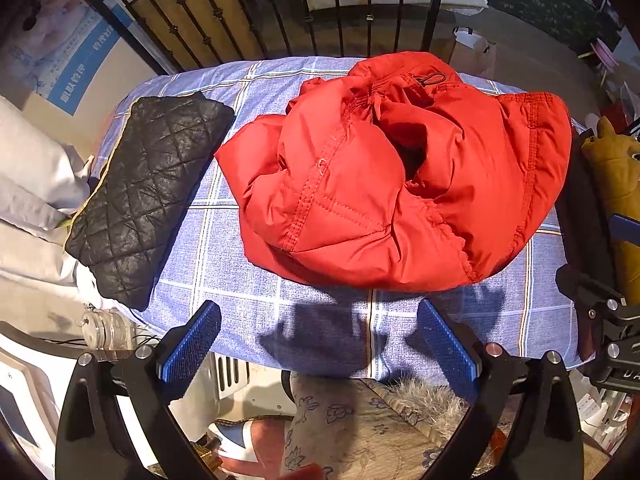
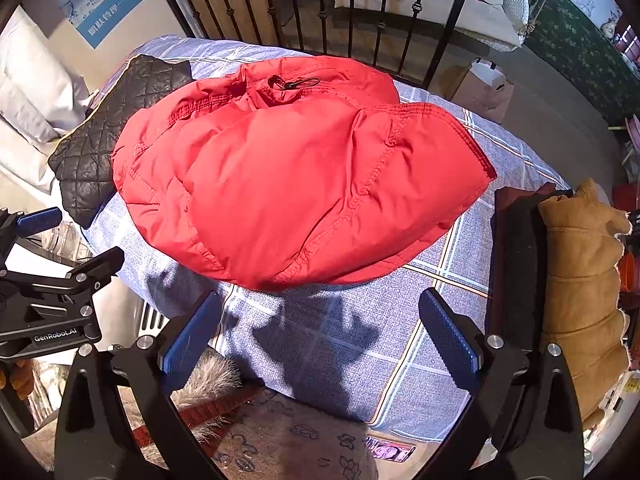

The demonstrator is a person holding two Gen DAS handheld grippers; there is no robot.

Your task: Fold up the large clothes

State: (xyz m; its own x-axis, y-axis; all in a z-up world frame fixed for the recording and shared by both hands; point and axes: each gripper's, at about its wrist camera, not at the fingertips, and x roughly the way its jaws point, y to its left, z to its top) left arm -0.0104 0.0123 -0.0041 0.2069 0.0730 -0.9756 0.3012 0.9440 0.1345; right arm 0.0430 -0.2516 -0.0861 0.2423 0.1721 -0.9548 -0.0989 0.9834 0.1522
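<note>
Both grippers hang over the near edge of the bed with nothing between their blue pads: the left gripper (image 1: 318, 340) has its jaws spread wide above the checked blue sheet (image 1: 248, 280), and the right gripper (image 2: 320, 328) is spread just as wide, each casting a shadow on the sheet in front of it. Just past them lies the red puffer jacket (image 1: 384, 184), bunched into a rounded heap in the middle of the bed, its stitched panels doubled over one another and a dark hollow showing near the centre in the left wrist view. My worry is that a pinch taken on the nearest bulge would catch only the slippery outer shell, or several layers at once, so the padded bulk could slide out of the pads or drag along as one lump instead of opening flat. At its far side a black drawstring toggle (image 2: 296, 83) sits on top, and it could snag on a finger if the fold is drawn across it. To the left, the folded black quilted jacket (image 1: 148, 196) lies well apart from the red one in the left wrist view, though a wide sweep of the red fabric might knock it askew. On the right a tan padded garment (image 2: 580, 280) sits close to the right gripper and could be bumped
</note>
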